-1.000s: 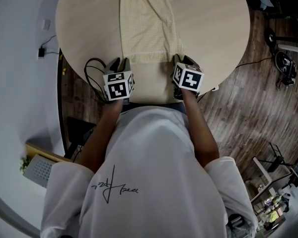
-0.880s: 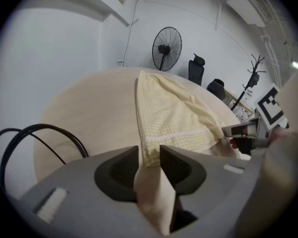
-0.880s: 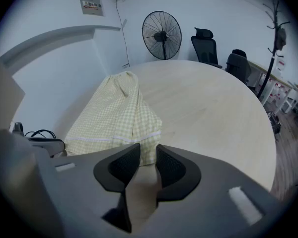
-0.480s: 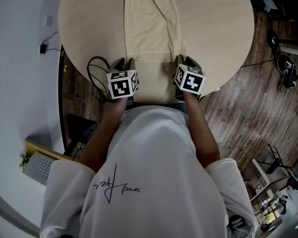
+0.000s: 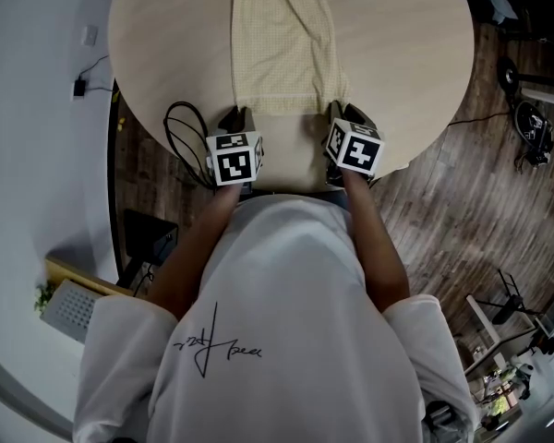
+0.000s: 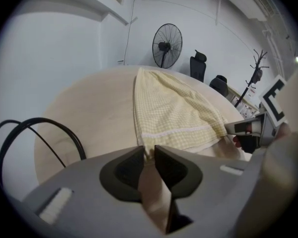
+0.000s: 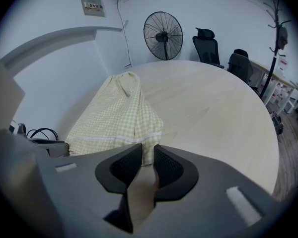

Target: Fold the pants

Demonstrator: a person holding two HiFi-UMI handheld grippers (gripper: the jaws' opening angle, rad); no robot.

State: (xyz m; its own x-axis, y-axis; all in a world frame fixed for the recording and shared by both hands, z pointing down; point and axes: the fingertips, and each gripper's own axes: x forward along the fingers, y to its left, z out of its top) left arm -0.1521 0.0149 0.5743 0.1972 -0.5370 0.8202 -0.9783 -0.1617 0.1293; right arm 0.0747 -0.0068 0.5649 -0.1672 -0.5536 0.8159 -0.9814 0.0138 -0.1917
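Left hand-held gripper (image 5: 239, 115) and right hand-held gripper (image 5: 342, 112) have just been closing, each narrow on a near hem corner; pants (image 5: 279, 44) stretch straight away (equally near both).

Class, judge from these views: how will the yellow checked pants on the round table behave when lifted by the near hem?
The pants will probably flop and drape: they lie flat with soft folds. Likely light, as the cloth looks thin. Hardly fragile or apt to roll, being flat cloth.
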